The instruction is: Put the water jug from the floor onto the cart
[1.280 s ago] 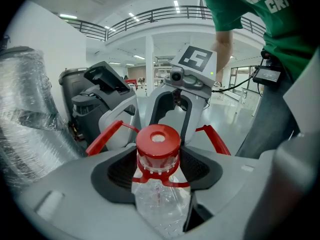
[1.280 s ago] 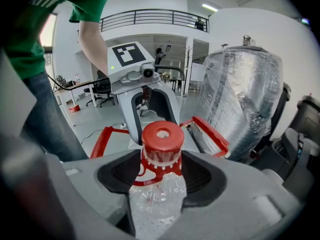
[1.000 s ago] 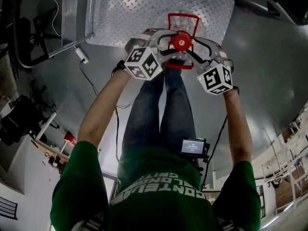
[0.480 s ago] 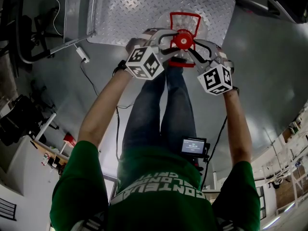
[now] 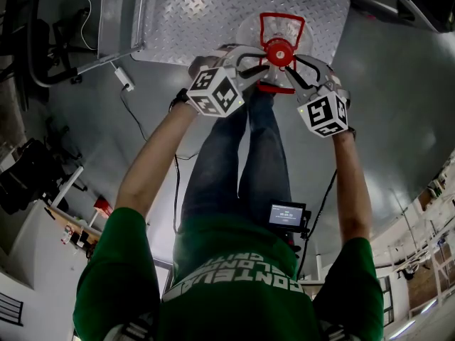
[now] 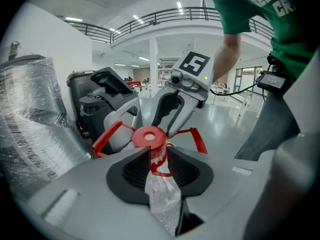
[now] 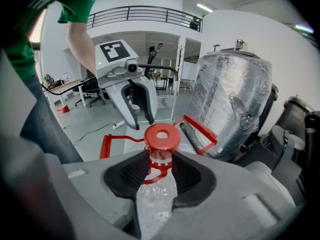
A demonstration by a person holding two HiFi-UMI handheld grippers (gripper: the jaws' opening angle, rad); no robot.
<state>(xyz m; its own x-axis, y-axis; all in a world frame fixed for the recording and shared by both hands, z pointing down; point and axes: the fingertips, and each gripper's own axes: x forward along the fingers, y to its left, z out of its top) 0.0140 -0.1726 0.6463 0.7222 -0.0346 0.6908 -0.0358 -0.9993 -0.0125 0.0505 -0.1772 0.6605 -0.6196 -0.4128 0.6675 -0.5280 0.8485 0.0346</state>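
The jug (image 5: 279, 51) is at 12 o'clock in the head view, over the cart (image 5: 192, 9) deck; I cannot tell if it rests there. The jaws of the left gripper (image 6: 159, 160) and the right gripper (image 7: 160, 170) have just been closing. Both now clamp the jug's neck under the red cap (image 7: 162, 135), one from 8 o'clock and one from 4 o'clock.

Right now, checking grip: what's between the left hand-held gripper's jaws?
The neck of the water jug, under its red cap; jaws just closed onto it, per left gripper view.
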